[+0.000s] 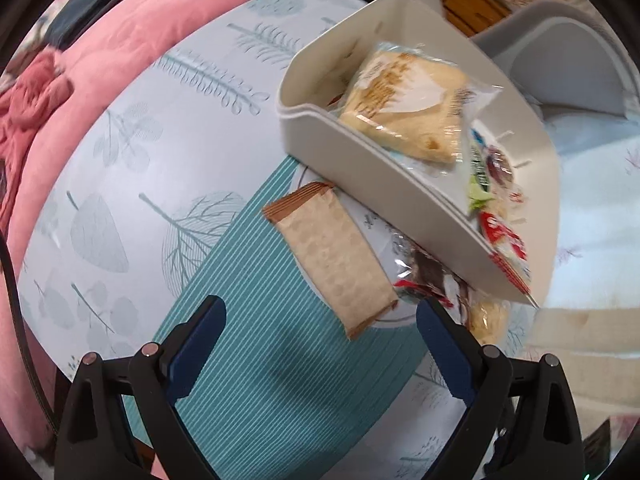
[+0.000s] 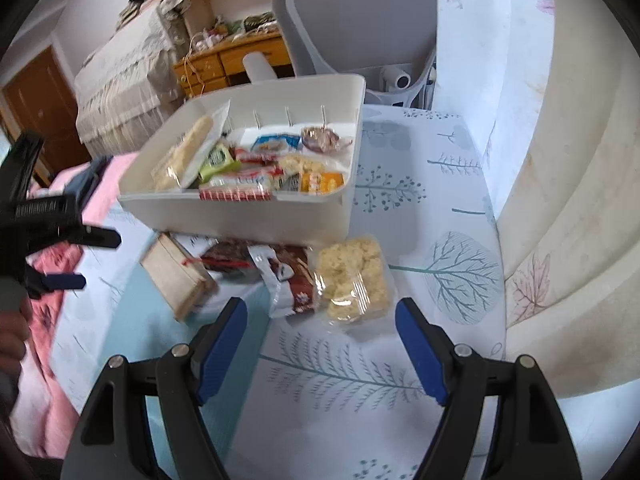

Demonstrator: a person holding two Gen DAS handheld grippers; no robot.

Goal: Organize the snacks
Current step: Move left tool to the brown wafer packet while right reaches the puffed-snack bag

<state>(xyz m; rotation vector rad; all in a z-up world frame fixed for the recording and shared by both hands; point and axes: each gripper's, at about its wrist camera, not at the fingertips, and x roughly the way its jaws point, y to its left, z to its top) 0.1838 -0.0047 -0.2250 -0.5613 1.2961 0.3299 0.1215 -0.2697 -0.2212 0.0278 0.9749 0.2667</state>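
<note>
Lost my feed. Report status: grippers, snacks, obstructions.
Left gripper open, empty, above tan wafer pack. Right gripper open, empty, near clear puffed-snack bag. Three packs lie outside white bin. Nothing in the way.

My left wrist view looks steeply down along its claw [image 1: 320,344] at the leaf-print bed [image 1: 132,168], close over the tan snack packet [image 1: 332,256], with the white bin [image 1: 400,196] at upper right. My right wrist view tilts less steeply, claw [image 2: 320,344] in the foreground, facing the bin [image 2: 240,216] and the room beyond. Both share the bin, the tan packet [image 2: 176,276] and the bedsheet (the left claw [image 2: 76,256] even shows at the right view's left edge).
</note>
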